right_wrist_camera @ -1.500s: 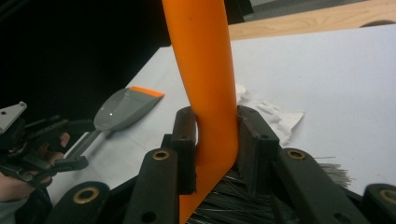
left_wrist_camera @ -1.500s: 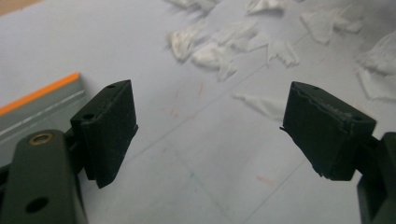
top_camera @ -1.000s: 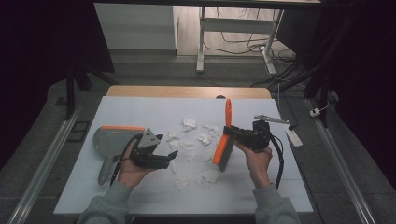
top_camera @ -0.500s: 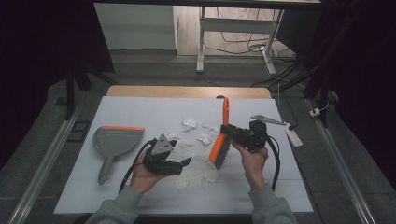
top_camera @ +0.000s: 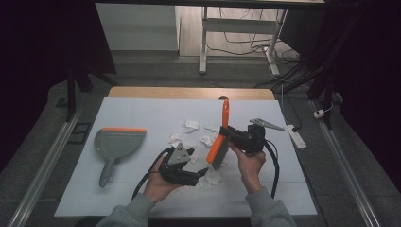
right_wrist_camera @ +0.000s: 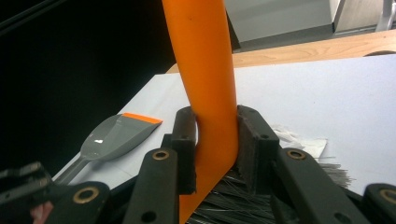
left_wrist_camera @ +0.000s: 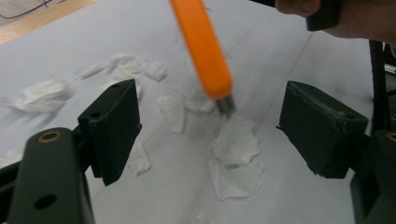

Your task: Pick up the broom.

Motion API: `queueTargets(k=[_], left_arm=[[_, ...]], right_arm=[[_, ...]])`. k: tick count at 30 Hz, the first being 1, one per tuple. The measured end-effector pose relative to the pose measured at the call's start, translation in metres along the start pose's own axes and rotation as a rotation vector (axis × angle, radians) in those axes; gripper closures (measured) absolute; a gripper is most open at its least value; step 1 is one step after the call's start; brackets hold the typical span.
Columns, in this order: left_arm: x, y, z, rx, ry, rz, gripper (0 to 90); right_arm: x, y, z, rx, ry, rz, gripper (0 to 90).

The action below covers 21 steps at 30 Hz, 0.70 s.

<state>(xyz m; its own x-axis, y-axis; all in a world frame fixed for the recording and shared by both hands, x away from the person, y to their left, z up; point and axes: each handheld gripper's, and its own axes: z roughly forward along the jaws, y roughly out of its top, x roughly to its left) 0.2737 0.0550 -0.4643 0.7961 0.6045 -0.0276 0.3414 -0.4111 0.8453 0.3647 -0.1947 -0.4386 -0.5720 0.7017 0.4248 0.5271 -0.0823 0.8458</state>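
**Brush Gripped Over Paper Scraps**

My right tool [top_camera: 232, 138] clamped the orange brush [top_camera: 220, 137] by its handle, bristles down among the paper scraps [top_camera: 204, 140] at mid-counter [top_camera: 142, 203]. My left tool [top_camera: 197, 175] stood wide, holding nothing, just beside them. The grey dustpan [top_camera: 116, 144] lay well apart, leftward.

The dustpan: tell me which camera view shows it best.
The high view. There the whole dustpan lies in plain sight on the white table, grey with an orange edge, handle pointing toward the person. The right gripper view catches it small and partly cut off beside the brush.
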Motion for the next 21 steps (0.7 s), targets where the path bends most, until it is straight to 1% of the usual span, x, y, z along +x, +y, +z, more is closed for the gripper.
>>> queueTargets(k=[2, 5, 7, 9, 10, 11, 13, 14, 15, 16, 17, 19, 21], left_arm=[[-0.002, 0.000, 0.006, 0.002, 0.007, -0.007, 22.0], [-0.005, 0.000, 0.016, -0.001, 0.026, -0.011, 23.5], [-0.007, 0.000, 0.022, -0.006, 0.056, -0.004, 24.2], [-0.004, -0.001, 0.029, -0.013, 0.082, -0.016, 26.2], [-0.004, -0.001, 0.029, -0.013, 0.082, -0.016, 26.8], [-0.004, -0.002, 0.031, -0.014, 0.091, -0.009, 27.9], [-0.003, -0.004, 0.036, -0.025, 0.087, -0.019, 30.1], [-0.002, -0.007, 0.041, -0.029, 0.107, -0.023, 31.1], [-0.002, -0.007, 0.041, -0.029, 0.107, -0.023, 32.6], [-0.001, -0.008, 0.043, -0.034, 0.112, -0.033, 34.5], [0.002, -0.011, 0.045, -0.040, 0.108, -0.049, 36.8], [0.003, -0.012, 0.048, -0.040, 0.112, -0.049, 42.8], [0.005, -0.012, 0.049, -0.053, 0.100, -0.059, 49.7]], right_arm=[[0.002, -0.002, 0.002, -0.001, -0.006, 0.000, 70.2], [0.005, -0.005, 0.005, -0.011, 0.005, 0.012, 70.2], [0.007, -0.006, 0.005, -0.015, 0.008, 0.013, 70.2], [0.011, -0.008, 0.006, -0.025, 0.020, 0.017, 70.2], [0.011, -0.008, 0.006, -0.025, 0.020, 0.017, 70.2], [0.014, -0.009, 0.006, -0.037, 0.027, 0.022, 70.2], [0.016, -0.010, 0.006, -0.054, 0.035, 0.031, 70.2], [0.017, -0.010, 0.006, -0.060, 0.038, 0.036, 70.2], [0.017, -0.011, 0.005, -0.064, 0.041, 0.042, 70.1], [0.018, -0.011, 0.005, -0.069, 0.042, 0.050, 70.2], [0.017, -0.012, 0.005, -0.075, 0.047, 0.062, 70.2], [0.016, -0.012, 0.006, -0.072, 0.059, 0.086, 70.2], [0.015, -0.014, 0.006, -0.073, 0.066, 0.099, 70.1]])
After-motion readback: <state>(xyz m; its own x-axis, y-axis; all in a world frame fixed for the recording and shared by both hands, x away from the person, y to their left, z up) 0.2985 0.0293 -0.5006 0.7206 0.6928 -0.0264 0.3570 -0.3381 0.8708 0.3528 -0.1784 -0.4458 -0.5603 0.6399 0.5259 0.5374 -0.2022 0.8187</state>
